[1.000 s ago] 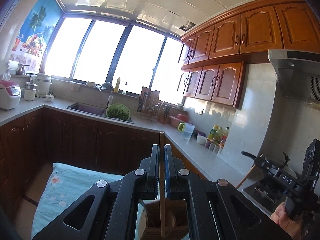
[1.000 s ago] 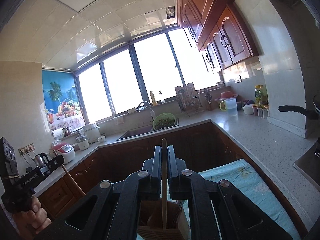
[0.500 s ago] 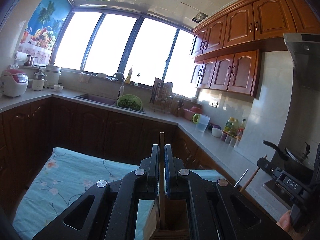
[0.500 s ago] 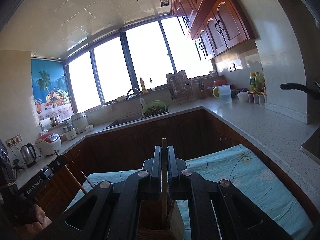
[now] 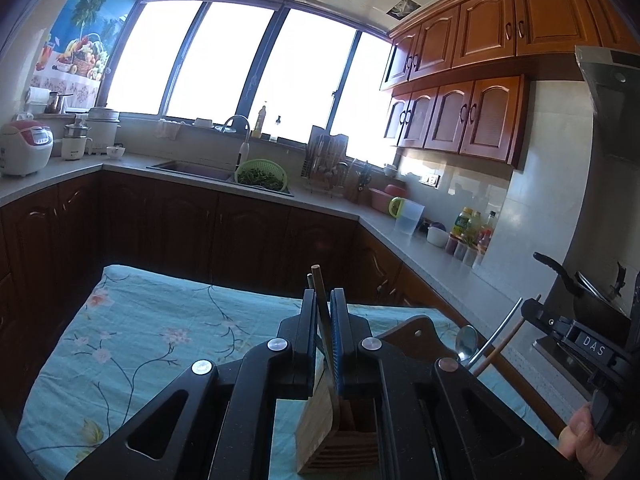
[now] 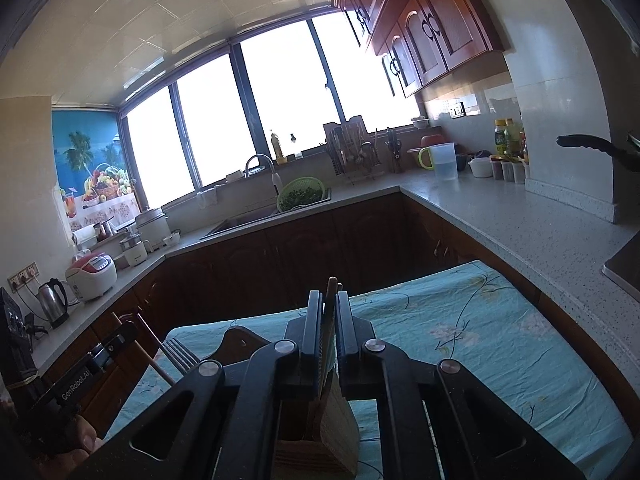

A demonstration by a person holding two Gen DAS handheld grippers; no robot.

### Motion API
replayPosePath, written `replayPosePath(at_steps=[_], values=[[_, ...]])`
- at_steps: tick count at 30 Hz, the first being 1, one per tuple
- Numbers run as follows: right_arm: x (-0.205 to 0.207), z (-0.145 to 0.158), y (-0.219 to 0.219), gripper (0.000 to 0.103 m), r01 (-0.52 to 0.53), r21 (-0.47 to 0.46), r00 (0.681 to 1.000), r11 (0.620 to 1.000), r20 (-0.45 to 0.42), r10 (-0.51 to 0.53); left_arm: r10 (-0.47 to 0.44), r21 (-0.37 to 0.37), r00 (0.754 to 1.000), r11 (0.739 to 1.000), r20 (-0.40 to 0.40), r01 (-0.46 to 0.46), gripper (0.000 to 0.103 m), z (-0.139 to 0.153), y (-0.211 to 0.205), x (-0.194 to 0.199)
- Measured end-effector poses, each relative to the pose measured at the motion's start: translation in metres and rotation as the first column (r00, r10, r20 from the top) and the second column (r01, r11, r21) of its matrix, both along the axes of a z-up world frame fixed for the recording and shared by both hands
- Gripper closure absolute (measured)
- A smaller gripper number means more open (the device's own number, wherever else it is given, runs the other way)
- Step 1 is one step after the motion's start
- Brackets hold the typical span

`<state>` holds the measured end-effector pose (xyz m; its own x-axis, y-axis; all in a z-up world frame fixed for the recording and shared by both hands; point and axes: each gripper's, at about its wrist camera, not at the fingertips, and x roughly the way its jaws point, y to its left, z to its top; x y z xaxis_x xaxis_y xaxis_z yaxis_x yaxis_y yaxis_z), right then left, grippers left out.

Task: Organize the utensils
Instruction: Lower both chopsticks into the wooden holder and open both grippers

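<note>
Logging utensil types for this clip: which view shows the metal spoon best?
The left wrist view: the spoon shows its bowl and curved handle beside the right claw. The right wrist view doesn't clearly show it; a fork appears there instead.

The wooden holder (image 5: 340,436) stands on the tablecloth (image 5: 132,344), with the sink (image 5: 192,170) on the counter well behind it.

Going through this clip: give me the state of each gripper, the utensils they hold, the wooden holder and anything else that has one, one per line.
Left gripper: shut on a wooden stick and a fork.
Right gripper: shut on a wooden stick and a spoon.
Fork: held, tines up.
Spoon: held, bowl down.
Wooden holder: upright on the floral cloth, below both grippers.
Green colander: filled with greens, by the sink.
Upper cabinets: doors closed.
</note>
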<state>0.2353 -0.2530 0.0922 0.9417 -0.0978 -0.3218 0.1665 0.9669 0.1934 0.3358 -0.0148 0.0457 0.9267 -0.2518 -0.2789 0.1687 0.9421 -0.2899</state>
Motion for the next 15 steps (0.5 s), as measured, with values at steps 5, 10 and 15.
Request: replayPosePath(at_steps=[5,10,15], values=[[0.001,0.001,-0.002,0.092,0.000,0.018,1.000,1.000,-0.008,0.000,-0.003,0.010,1.000,1.000,-0.008,0.004,0.098,0.000,0.014,-0.015],[-0.010,0.009,-0.007,0.063,-0.018,0.050,1.000,0.999,0.021,0.017,-0.010,-0.011,1.000,1.000,-0.008,0.010,0.074,0.009,0.020,-0.026],[-0.041,0.022,-0.009,0.004,-0.021,0.076,0.994,0.997,0.108,0.012,0.028,-0.044,1.000,0.999,0.005,-0.028,0.042,0.016,0.034,-0.054]])
